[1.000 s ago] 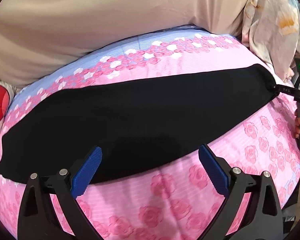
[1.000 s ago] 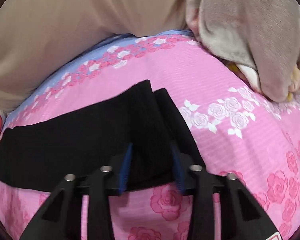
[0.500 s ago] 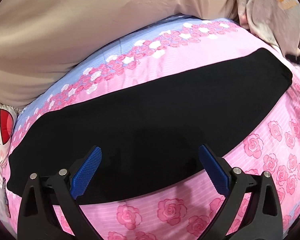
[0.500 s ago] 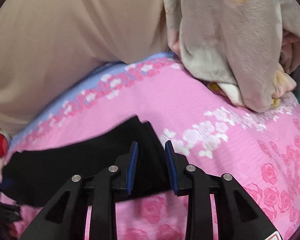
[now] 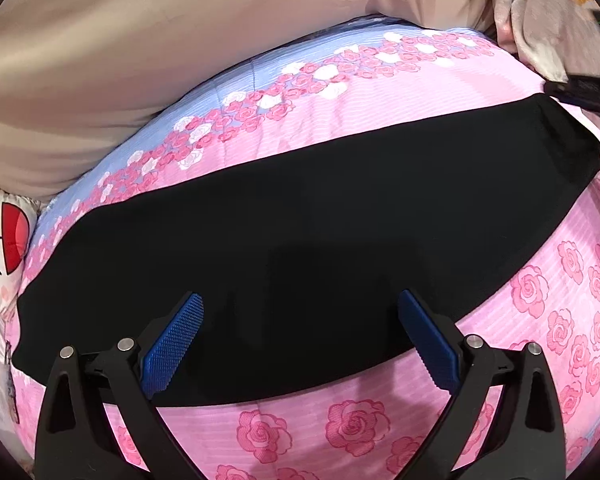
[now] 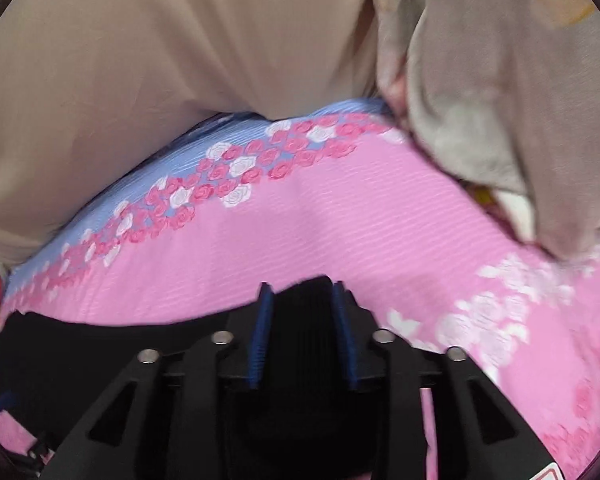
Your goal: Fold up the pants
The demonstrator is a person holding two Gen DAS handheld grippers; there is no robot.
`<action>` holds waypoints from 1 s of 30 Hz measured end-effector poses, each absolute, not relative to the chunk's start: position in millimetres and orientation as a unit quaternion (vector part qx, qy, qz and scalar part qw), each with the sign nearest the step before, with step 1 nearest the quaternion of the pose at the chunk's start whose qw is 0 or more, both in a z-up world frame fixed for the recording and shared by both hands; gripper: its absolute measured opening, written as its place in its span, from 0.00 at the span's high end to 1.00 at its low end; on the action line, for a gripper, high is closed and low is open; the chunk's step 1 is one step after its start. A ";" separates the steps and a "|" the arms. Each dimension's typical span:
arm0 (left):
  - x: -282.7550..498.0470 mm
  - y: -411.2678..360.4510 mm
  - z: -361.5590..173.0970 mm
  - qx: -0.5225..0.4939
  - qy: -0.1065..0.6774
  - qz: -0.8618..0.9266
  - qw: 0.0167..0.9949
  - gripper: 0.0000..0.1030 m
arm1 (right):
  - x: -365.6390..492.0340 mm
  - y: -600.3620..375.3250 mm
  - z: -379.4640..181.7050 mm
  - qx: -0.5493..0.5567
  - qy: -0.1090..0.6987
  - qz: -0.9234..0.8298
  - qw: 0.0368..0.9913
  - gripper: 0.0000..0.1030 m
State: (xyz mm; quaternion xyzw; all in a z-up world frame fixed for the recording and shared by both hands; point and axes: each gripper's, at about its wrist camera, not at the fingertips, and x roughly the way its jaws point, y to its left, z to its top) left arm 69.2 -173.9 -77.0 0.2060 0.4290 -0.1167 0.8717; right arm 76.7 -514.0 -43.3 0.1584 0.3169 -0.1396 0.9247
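The black pants (image 5: pixel 300 208) lie as a long flat band across the pink rose bedsheet (image 5: pixel 380 420). My left gripper (image 5: pixel 300 294) hovers open over the band's near edge, its blue pads wide apart with nothing clamped between them. In the right wrist view, my right gripper (image 6: pixel 300 284) has the ribbed end of the pants (image 6: pixel 300 328) between its blue pads. The cloth fills the narrow gap while the jaws are opening. In the left wrist view the right gripper (image 5: pixel 580 92) shows as a dark blur at the pants' far right end.
A beige cover (image 5: pixel 180 60) rises behind the sheet. A grey floral blanket (image 6: pixel 500 100) is piled at the back right. A white cushion with a red cartoon face (image 5: pixel 4 240) lies at the left edge.
The left gripper has come lower and closer over the pants. The right gripper has risen, and the pants' end now reaches only to its pad tips instead of beyond them.
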 end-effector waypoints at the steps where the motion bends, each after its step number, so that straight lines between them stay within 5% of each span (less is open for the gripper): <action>1: 70.6 -173.3 -77.7 0.203 0.430 -0.119 0.872 0.07 | 68.1 -510.7 -44.1 0.161 0.316 -0.140 0.925 0.54; 7: 71.7 -171.1 -77.3 0.193 0.432 -0.124 0.872 0.07 | 13.3 -512.8 -66.0 0.184 0.319 -0.187 0.910 0.37; 21: 86.0 -129.2 -68.3 0.124 0.428 -0.117 0.888 0.07 | 19.3 -528.9 -84.3 0.263 0.323 -0.187 0.889 0.29; 27: 93.5 -115.0 -78.1 0.111 0.442 -0.110 0.883 0.07 | 9.3 -512.4 -63.8 0.241 0.278 -0.191 0.910 0.32; 30: 93.5 -110.6 -80.1 0.105 0.444 -0.115 0.882 0.07 | 19.5 -507.0 -75.2 0.231 0.315 -0.181 0.903 0.55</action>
